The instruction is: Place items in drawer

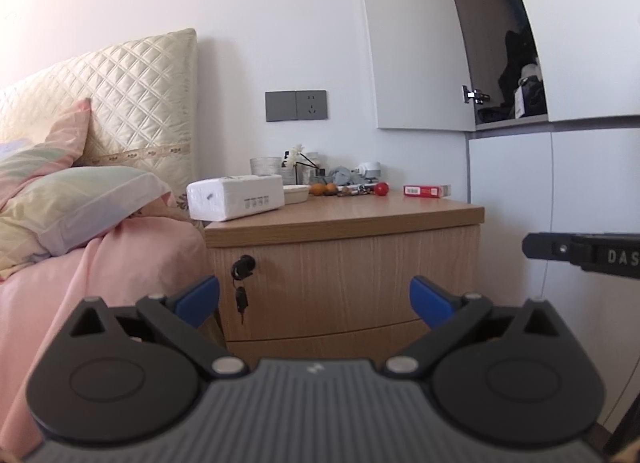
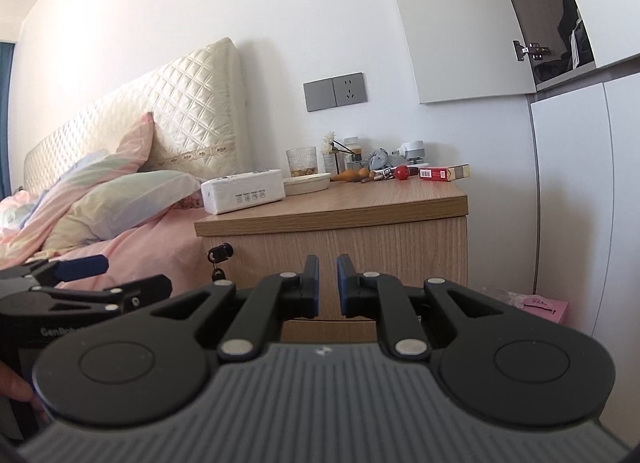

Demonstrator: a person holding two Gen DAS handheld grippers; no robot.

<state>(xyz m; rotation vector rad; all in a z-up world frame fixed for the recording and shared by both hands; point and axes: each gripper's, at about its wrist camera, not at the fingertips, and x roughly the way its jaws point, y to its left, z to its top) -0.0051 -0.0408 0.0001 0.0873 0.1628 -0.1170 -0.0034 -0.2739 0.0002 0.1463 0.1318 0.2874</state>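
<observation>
A wooden nightstand [image 1: 344, 219] [image 2: 332, 207] stands beside the bed, its top drawer [image 1: 348, 283] [image 2: 340, 251] closed, with a key in its lock [image 1: 243, 267] [image 2: 219, 253]. On top lie a white tissue pack [image 1: 236, 197] [image 2: 243, 191], a red box [image 1: 426, 191] [image 2: 444, 173], a red ball [image 1: 382, 188] [image 2: 401, 172] and small clutter. My left gripper [image 1: 314, 301] is open and empty in front of the drawer. My right gripper [image 2: 328, 283] is nearly shut, empty, and faces the drawer front.
A bed with pink sheets [image 1: 100, 263] and pillows [image 2: 120, 199] is left of the nightstand. White wardrobe doors [image 1: 560, 203] stand to the right, an upper one open. A pink item [image 2: 548, 305] lies on the floor at the right.
</observation>
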